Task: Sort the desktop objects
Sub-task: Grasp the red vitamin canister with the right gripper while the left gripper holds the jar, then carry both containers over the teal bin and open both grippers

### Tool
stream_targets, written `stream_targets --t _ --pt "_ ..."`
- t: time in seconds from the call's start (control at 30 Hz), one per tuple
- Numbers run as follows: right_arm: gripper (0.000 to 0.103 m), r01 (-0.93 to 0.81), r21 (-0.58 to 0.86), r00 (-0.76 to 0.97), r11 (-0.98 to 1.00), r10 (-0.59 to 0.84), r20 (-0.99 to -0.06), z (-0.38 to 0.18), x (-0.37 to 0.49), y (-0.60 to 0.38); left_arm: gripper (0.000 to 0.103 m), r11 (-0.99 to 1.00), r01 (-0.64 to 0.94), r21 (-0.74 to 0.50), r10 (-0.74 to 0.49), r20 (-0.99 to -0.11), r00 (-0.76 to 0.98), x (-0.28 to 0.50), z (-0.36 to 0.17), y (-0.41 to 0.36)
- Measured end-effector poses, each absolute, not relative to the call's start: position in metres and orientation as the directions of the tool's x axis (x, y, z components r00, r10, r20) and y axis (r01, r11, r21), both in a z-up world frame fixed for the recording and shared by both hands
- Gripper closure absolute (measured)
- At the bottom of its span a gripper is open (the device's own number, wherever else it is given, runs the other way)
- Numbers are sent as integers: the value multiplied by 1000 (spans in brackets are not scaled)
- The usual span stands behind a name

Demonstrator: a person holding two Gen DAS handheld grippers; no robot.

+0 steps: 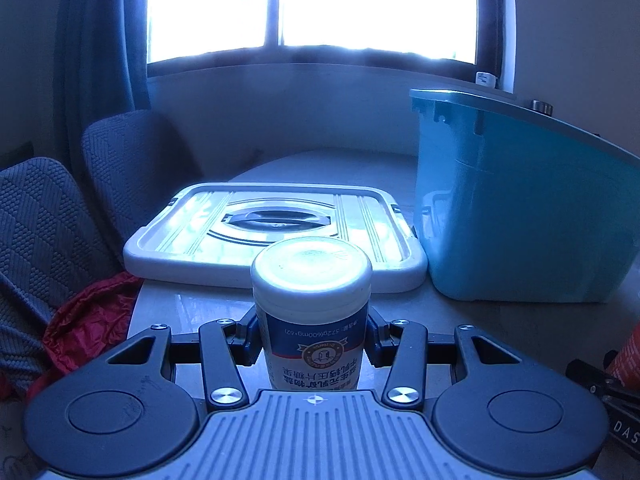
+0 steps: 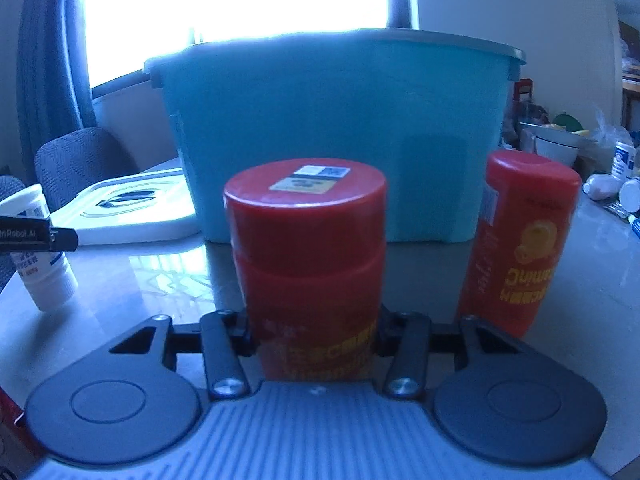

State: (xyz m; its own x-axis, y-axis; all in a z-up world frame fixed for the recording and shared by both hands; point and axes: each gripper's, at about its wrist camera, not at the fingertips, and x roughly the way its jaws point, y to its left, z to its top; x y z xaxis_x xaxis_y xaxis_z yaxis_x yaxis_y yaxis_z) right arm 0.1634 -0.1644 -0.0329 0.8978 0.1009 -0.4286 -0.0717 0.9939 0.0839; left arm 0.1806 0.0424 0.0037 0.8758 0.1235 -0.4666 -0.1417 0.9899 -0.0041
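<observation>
In the left wrist view my left gripper (image 1: 312, 340) is shut on a white bottle with a blue label (image 1: 312, 300), held upside down by its label print. Behind it lie a white bin lid (image 1: 276, 232) and the blue storage bin (image 1: 528, 208). In the right wrist view my right gripper (image 2: 314, 332) is shut on a red jar with a red cap (image 2: 308, 256). A second red bottle (image 2: 520, 240) stands on the table to its right. The blue bin (image 2: 340, 132) stands just behind. The left gripper's finger (image 2: 36, 234) and its white bottle (image 2: 44, 264) show at far left.
Two grey chairs (image 1: 60, 232) and a red bag (image 1: 88, 324) sit at the table's left edge. Bowls, bottles and other clutter (image 2: 592, 168) crowd the far right of the table. A bright window (image 1: 312, 8) lies behind.
</observation>
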Motion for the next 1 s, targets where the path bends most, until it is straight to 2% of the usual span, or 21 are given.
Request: stream_targets --t 0.23,0.53,1.0 --pt "53 -81 87 894 993 111 -433 -23 153 -160 55 989 -149 -6 129 -474 871 171 16 46" --pt "53 -89 88 905 992 118 -409 24 123 -152 55 993 -115 -13 95 -467 879 144 54 45" --pt "53 -47 63 953 997 63 -296 109 112 -171 55 999 -1 -36 -13 -377 926 138 133 18"
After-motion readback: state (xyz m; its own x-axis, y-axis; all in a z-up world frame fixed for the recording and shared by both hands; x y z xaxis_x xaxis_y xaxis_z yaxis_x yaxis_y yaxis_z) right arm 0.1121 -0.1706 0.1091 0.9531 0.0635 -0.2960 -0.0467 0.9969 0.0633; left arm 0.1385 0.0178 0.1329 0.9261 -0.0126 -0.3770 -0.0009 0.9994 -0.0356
